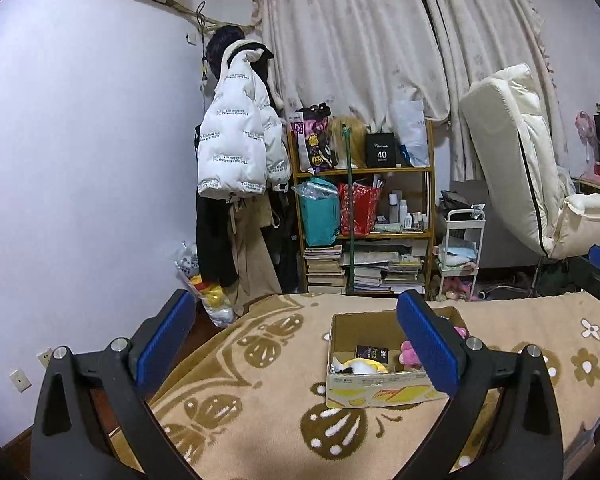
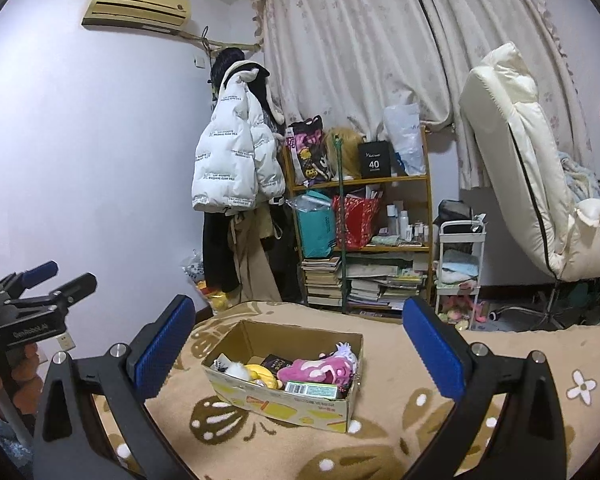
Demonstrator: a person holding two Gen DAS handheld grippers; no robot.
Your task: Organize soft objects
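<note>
An open cardboard box (image 2: pixel 292 410) sits on a beige patterned blanket (image 2: pixel 388 364) on the bed. Inside lie a pink plush toy (image 2: pixel 320 368), a yellow plush (image 2: pixel 260 374), a white fluffy toy (image 2: pixel 234 370), a dark small box (image 2: pixel 276 361) and a green packet (image 2: pixel 310 390). The box also shows in the left wrist view (image 1: pixel 380 390), with the pink plush (image 1: pixel 410 354) and yellow plush (image 1: pixel 374 366). My left gripper (image 1: pixel 296 340) is open and empty, held above the blanket before the box; it also shows in the right wrist view (image 2: pixel 56 280). My right gripper (image 2: pixel 300 352) is open and empty, above the box.
A wooden shelf (image 2: pixel 364 178) with bags, books and bottles stands behind the bed. A white jacket (image 2: pixel 236 160) hangs on a coat rack. A white trolley (image 2: pixel 460 256) and a cream recliner chair (image 2: pixel 540 184) stand to the right. Curtains hang behind.
</note>
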